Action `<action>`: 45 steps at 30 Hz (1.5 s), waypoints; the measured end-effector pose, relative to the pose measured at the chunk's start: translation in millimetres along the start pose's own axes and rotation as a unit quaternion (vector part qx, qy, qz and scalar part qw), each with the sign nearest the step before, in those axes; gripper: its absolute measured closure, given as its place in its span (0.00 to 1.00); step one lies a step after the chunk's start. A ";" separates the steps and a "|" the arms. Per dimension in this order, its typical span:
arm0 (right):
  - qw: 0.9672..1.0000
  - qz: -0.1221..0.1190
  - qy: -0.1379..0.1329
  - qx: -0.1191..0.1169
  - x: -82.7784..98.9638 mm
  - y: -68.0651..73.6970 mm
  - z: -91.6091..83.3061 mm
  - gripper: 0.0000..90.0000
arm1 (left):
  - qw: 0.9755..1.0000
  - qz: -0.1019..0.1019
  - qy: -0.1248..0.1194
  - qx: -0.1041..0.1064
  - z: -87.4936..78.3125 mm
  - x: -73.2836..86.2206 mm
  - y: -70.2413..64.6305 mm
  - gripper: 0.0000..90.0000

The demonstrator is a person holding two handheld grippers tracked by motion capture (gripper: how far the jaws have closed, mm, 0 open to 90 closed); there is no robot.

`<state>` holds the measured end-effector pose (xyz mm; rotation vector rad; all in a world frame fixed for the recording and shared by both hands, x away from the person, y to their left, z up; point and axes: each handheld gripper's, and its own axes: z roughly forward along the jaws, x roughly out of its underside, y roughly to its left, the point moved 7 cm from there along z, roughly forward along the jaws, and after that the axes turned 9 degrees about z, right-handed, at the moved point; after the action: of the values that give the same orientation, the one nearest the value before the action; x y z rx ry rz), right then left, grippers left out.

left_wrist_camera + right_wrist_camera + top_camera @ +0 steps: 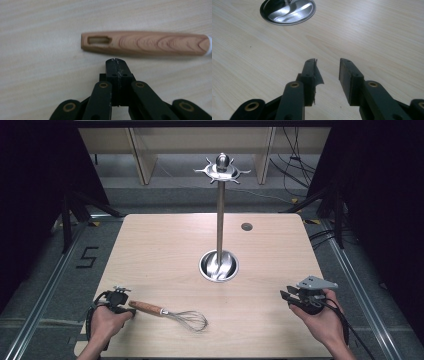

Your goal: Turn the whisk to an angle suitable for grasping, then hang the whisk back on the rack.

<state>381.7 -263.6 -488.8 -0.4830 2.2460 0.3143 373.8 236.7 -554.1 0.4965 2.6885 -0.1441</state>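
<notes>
In the left gripper view the whisk's wooden handle (146, 43) ran off the frame at three o'clock, its wire end cut away. In the right gripper view the stand's steel base (288, 11) was clipped at twelve o'clock, its pole cut off there.

smooth wooden whisk handle (145, 43), wire loops (190, 319)

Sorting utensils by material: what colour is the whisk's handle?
Light brown wood grain on the whisk's handle, clearest in the left gripper view.
</notes>
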 end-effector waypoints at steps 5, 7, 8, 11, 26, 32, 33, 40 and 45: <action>1.000 0.012 0.005 0.003 1.4 0.9 -0.6 0.74 | 1.000 0.017 0.002 -0.006 9.2 -22.1 4.6 0.99; 1.000 0.016 0.003 0.003 2.4 0.9 0.9 0.74 | 1.000 0.021 0.007 -0.007 13.1 -31.0 6.0 0.99; 1.000 0.016 0.003 0.003 2.4 0.9 0.9 0.74 | 1.000 0.024 0.009 -0.007 15.1 -35.8 6.3 0.99; 1.000 0.015 0.017 0.001 4.5 1.9 1.2 0.74 | 0.999 0.030 0.010 -0.008 21.2 -50.1 7.4 0.99; 1.000 0.014 0.010 -0.009 5.4 -0.8 2.9 0.74 | 1.000 0.029 0.003 -0.002 41.2 -104.5 -5.4 1.00; 1.000 0.027 0.013 -0.005 7.9 -3.5 0.8 0.72 | 1.000 0.013 -0.025 0.002 37.5 -106.7 -8.6 0.99; 1.000 0.014 0.007 -0.003 7.9 -5.7 1.6 0.72 | 1.000 0.013 -0.025 0.002 37.5 -106.7 -8.6 0.96; 1.000 0.020 0.018 0.000 9.5 -3.9 -1.6 0.71 | 0.997 -0.046 -0.057 0.004 14.8 -105.6 -7.1 0.70; 1.000 0.012 0.012 0.000 9.3 -3.4 0.1 0.70 | 0.994 -0.096 -0.053 0.019 12.5 -111.7 -13.0 0.47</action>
<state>377.7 -268.7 -496.1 -0.4617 2.2775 0.3226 469.3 186.6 -520.0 0.2333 2.6278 -0.2677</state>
